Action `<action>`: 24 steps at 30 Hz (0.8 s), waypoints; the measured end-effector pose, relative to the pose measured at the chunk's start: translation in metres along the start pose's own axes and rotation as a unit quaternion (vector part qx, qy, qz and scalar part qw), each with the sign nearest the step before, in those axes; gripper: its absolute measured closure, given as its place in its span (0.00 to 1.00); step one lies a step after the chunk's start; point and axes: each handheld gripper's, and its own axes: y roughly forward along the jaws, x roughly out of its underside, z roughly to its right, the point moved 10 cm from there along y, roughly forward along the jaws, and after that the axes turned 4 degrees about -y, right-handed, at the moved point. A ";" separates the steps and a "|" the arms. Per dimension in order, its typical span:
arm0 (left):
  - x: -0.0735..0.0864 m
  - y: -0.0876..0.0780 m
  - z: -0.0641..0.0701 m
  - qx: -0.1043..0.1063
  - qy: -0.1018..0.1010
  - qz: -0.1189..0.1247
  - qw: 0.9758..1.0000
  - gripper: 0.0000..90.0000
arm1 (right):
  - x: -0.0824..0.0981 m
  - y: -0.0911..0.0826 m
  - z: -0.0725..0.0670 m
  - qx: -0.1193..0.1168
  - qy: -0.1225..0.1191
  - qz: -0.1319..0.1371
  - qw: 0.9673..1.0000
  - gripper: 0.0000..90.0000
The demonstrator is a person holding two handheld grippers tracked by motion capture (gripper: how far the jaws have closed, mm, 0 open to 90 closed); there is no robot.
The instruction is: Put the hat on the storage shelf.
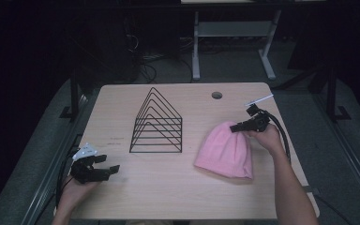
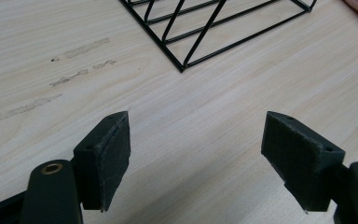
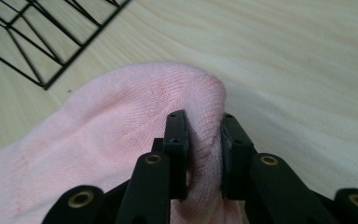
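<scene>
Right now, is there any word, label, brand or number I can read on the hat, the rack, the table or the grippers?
None can be read.
Table: small dark marks left of the wire rack; in the left gripper view they are grey smudges, not letters.
Pink knit hat, pinched by the right gripper: plain knit, no tag in sight.
Left gripper, open: no print on its pads.
</scene>
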 end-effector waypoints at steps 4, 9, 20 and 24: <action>0.000 0.000 0.001 0.002 0.004 -0.004 1.000 0.26 | -0.010 -0.014 -0.015 0.001 -0.020 0.015 1.000 0.84; 0.000 0.000 0.003 0.003 0.008 -0.004 1.000 0.26 | -0.017 -0.028 -0.029 0.004 -0.039 0.030 0.999 0.84; 0.000 -0.001 0.005 0.005 0.006 -0.002 1.000 0.26 | -0.028 -0.056 -0.051 0.009 -0.070 0.062 0.996 0.85; 0.001 -0.001 0.005 0.007 0.000 -0.001 1.000 0.26 | -0.037 -0.068 -0.062 0.016 -0.090 0.076 0.993 0.85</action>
